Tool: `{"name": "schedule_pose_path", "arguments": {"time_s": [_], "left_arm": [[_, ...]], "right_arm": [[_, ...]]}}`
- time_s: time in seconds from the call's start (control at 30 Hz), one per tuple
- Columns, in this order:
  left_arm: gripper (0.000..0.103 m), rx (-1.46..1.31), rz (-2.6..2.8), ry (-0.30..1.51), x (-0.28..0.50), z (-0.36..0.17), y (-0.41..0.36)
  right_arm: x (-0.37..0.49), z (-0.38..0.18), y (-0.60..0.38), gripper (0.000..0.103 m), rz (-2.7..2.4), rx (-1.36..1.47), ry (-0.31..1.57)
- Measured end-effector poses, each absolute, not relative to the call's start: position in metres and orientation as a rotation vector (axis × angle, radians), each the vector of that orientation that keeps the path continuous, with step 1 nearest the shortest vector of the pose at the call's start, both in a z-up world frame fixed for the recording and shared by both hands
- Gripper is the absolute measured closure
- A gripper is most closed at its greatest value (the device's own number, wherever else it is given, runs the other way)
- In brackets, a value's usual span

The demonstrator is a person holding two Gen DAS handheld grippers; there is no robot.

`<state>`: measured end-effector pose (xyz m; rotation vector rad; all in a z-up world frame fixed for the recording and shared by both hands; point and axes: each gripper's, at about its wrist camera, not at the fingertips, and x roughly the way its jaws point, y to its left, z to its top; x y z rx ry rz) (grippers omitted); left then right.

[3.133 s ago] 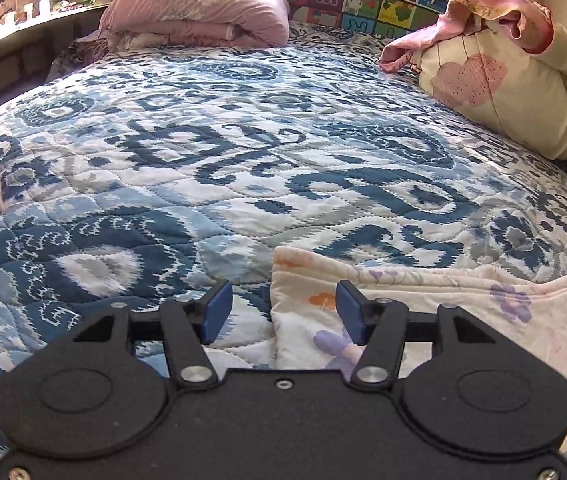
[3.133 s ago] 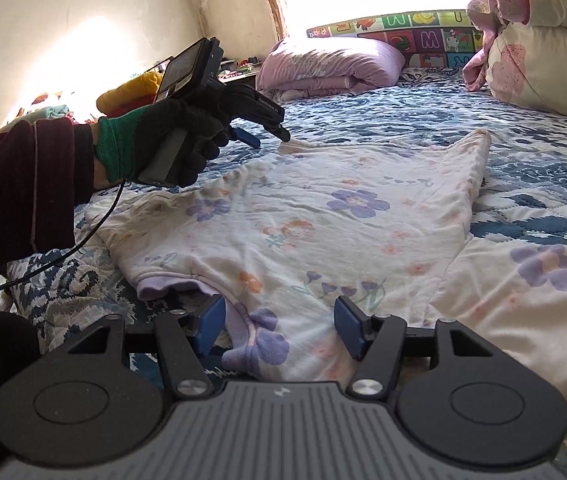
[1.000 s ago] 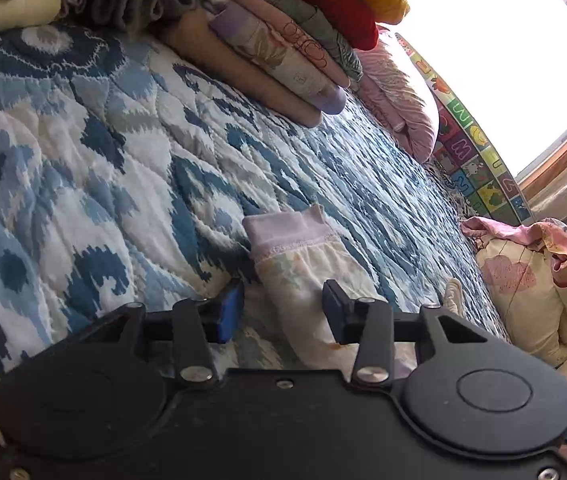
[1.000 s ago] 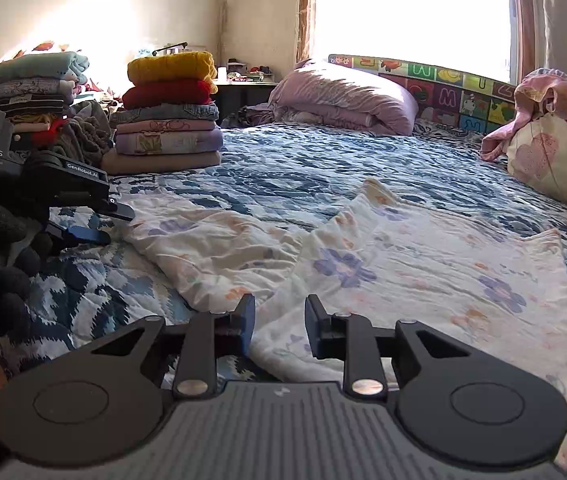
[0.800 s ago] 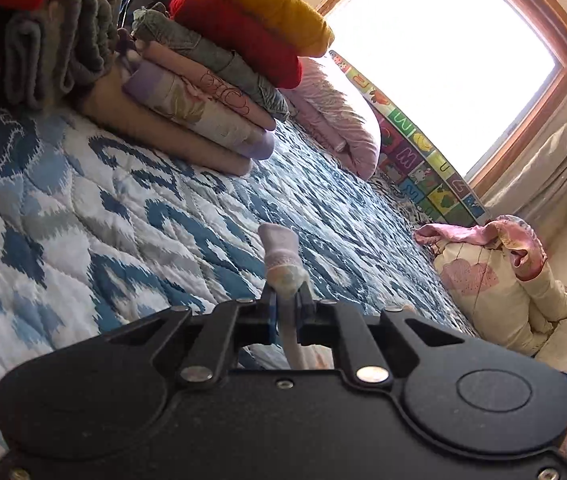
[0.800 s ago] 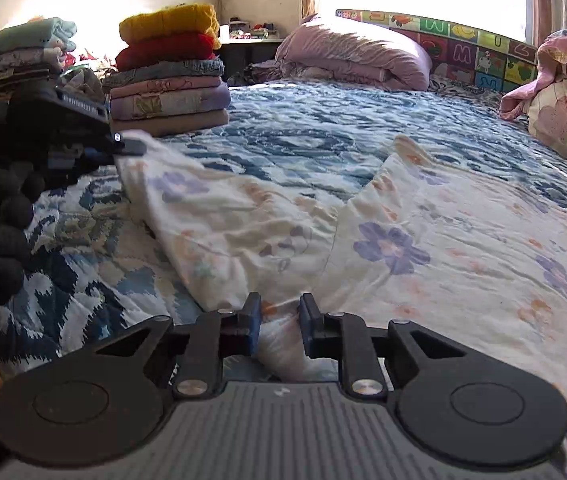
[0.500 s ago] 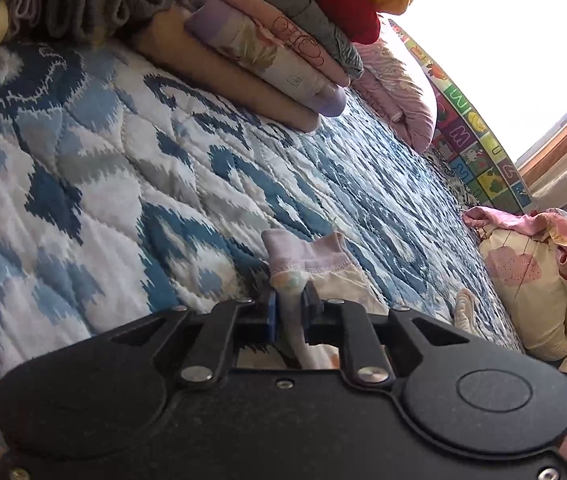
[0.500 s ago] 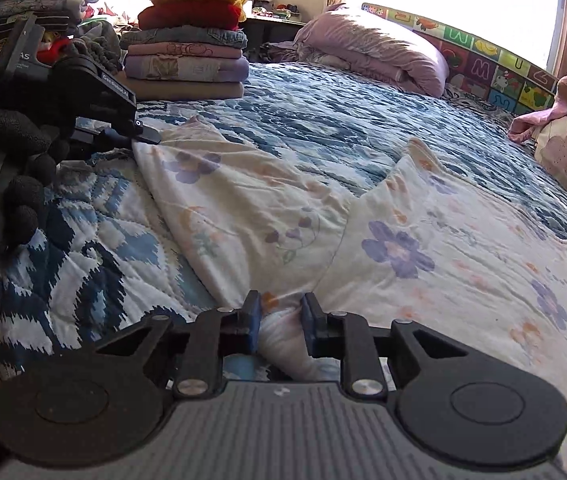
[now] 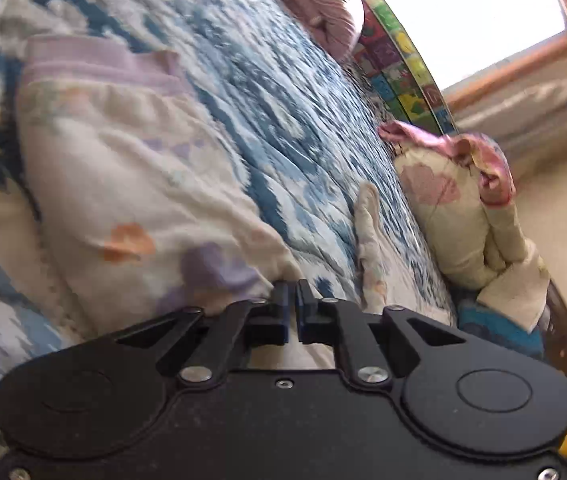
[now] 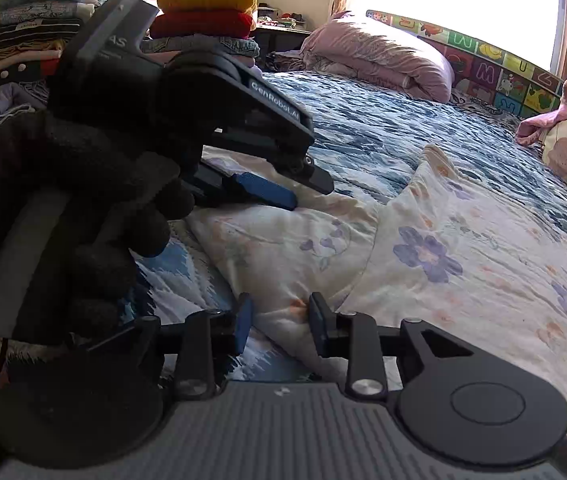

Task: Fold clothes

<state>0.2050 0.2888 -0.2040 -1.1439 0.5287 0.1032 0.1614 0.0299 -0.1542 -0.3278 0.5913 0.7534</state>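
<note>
A cream floral garment (image 10: 463, 248) with a lilac cuff (image 9: 95, 68) lies spread on the blue patterned quilt (image 10: 383, 128). My left gripper (image 9: 290, 300) is shut, its jaws almost touching, at the edge of the garment's sleeve (image 9: 131, 184); whether cloth is pinched between them is hidden. The left gripper also shows in the right wrist view (image 10: 307, 188), held by a black-gloved hand above the sleeve. My right gripper (image 10: 279, 320) is open, its blue pads either side of a fold of the garment near its bottom edge.
Stacks of folded clothes (image 10: 203, 12) stand at the far left of the bed. A pink pillow (image 10: 379, 56) lies at the head, by a colourful alphabet mat (image 10: 495, 68). A cream and pink bundle of bedding (image 9: 459, 200) lies at the right side.
My right gripper has opened from nearly shut. My left gripper, still shut, has moved along the sleeve toward the garment's body and closer to the right gripper; the cuff now lies flat ahead of it.
</note>
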Motion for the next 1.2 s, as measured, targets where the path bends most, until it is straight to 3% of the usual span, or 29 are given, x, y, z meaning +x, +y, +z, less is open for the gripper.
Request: {"name": "schedule_pose_path", "arguments": {"time_s": [0.07,0.13,0.17,0.2,0.23,0.33,0.5,0.73,0.77,0.9,1.13,1.2], "left_arm": [[0.096,-1.161,0.216,0.444,0.197,-0.194,0.299],[0.086,-1.163,0.28,0.357,0.186,-0.182,0.304],[0.067,-1.191,0.284,0.317,0.181,-0.18,0.307],[0.056,-1.205,0.295,0.283,0.176,-0.179,0.307],[0.056,-1.201,0.31,0.254,0.171,-0.177,0.306],[0.04,-1.184,0.244,0.25,0.172,-0.17,0.291],[0.007,-1.069,0.033,0.342,0.192,-0.154,0.234],[0.011,-0.657,-0.332,0.444,0.221,-0.115,0.097],[0.021,-0.576,-0.383,0.445,0.221,-0.108,0.073],[0.047,-0.35,-0.531,0.507,0.22,-0.121,-0.015],[0.057,-0.107,-0.593,0.614,0.241,-0.159,-0.097],[0.058,-0.036,-0.578,0.661,0.245,-0.173,-0.106]], "right_arm": [[0.156,-0.151,0.025,0.066,0.765,-0.34,0.597],[0.149,-0.148,0.02,0.064,0.774,-0.354,0.601],[0.145,-0.146,0.017,0.063,0.779,-0.361,0.604],[0.141,-0.145,0.008,0.063,0.774,-0.346,0.607],[0.138,-0.145,-0.009,0.063,0.752,-0.299,0.614],[0.127,-0.146,-0.062,0.063,0.685,-0.157,0.631],[0.109,-0.146,-0.15,0.063,0.569,0.078,0.653],[0.12,-0.158,-0.294,0.061,0.219,0.496,0.634],[0.123,-0.16,-0.314,0.058,0.159,0.568,0.618],[0.147,-0.169,-0.35,0.047,0.033,0.705,0.573],[0.192,-0.186,-0.4,0.048,-0.153,0.894,0.496],[0.204,-0.191,-0.415,0.054,-0.206,0.947,0.472]]}}
